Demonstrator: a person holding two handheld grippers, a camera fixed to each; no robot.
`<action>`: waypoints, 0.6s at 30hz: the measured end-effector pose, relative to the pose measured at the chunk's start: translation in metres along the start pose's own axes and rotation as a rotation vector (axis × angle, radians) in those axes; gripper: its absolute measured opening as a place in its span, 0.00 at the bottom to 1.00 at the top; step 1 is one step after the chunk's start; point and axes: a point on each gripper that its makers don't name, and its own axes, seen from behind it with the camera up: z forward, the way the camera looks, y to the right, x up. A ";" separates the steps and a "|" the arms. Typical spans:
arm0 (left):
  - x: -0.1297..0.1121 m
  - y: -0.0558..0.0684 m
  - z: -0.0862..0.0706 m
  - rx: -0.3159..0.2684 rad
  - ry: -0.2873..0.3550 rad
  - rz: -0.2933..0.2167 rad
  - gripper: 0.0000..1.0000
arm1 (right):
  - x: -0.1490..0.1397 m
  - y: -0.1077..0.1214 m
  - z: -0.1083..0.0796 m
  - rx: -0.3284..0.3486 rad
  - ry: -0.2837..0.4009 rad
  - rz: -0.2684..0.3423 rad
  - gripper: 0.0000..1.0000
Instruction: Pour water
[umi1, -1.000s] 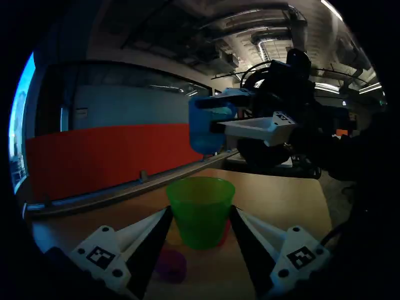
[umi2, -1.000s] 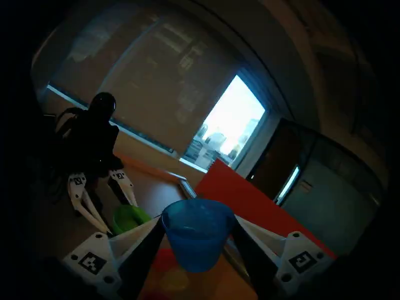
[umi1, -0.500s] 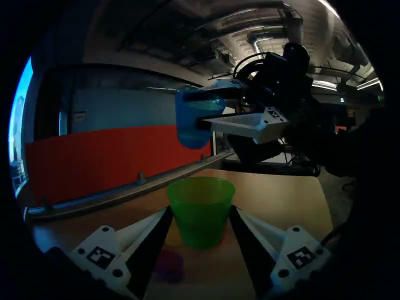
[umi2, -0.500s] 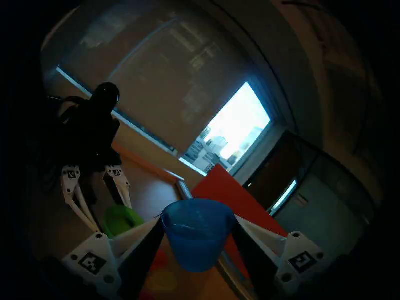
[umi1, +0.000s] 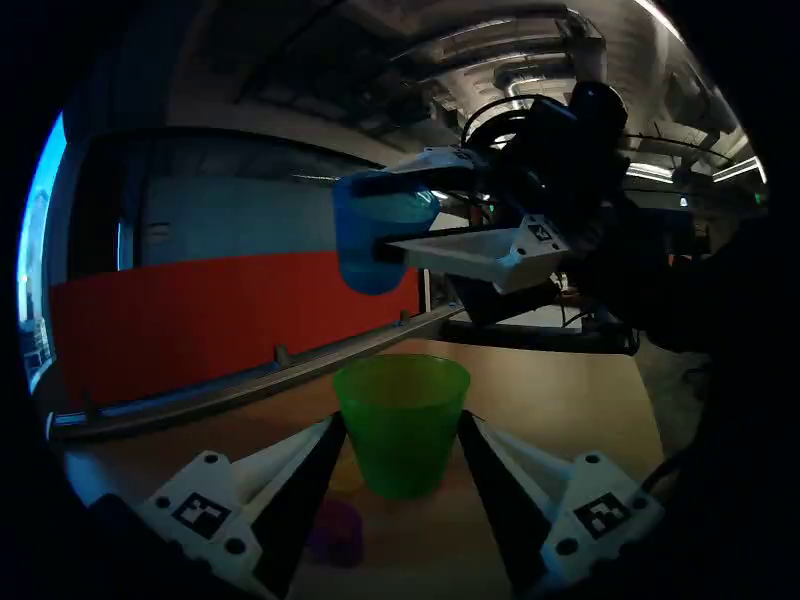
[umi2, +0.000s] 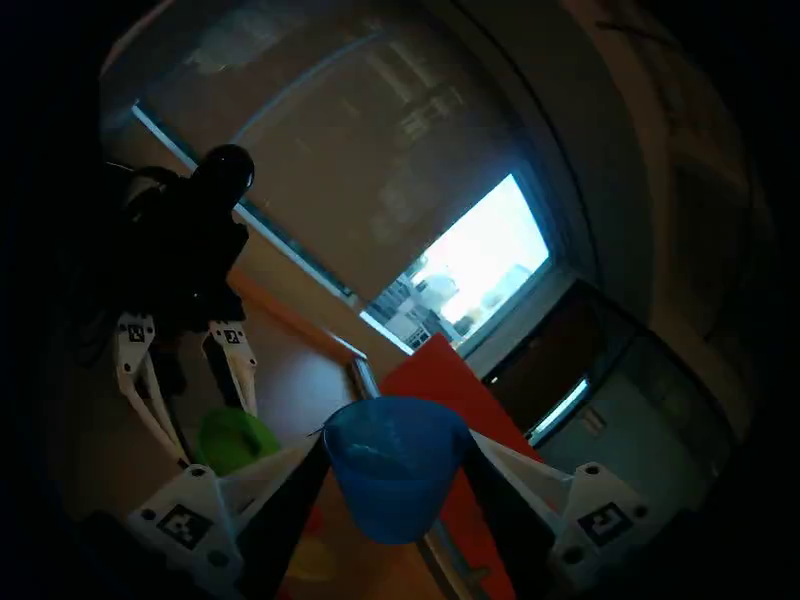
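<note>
A green plastic cup (umi1: 402, 422) stands upright on the wooden table (umi1: 560, 395), and my left gripper (umi1: 400, 440) is shut on it. Up and a little left of it hangs a blue cup (umi1: 372, 235) holding water, tilted, gripped by the right gripper (umi1: 385, 215) that reaches in from the right. In the right gripper view the blue cup (umi2: 393, 465) sits between that gripper's fingers, my right gripper (umi2: 395, 470) shut on it. Far below at the left is the green cup (umi2: 232, 438) between the left gripper's white fingers (umi2: 235, 365).
A purple lid-like object (umi1: 335, 530) lies on the table near my left finger. A red wall panel (umi1: 200, 315) and a metal rail (umi1: 260, 375) run along the table's far edge. Red and yellow round items (umi2: 308, 555) lie under the blue cup. A bright window (umi2: 470, 260) is behind.
The right gripper has carried the blue cup up and to the left, over the green cup, and tilted it more. The left gripper and green cup have stayed put.
</note>
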 end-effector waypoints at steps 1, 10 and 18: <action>0.000 0.000 0.000 0.000 0.000 -0.001 0.82 | 0.000 0.000 0.001 0.001 0.000 -0.006 0.91; -0.002 0.003 0.002 -0.005 0.005 -0.005 0.82 | 0.001 0.002 0.005 0.001 -0.005 -0.067 0.91; -0.003 0.006 0.003 -0.013 0.013 -0.019 0.82 | 0.002 0.001 0.008 0.002 -0.013 -0.123 0.91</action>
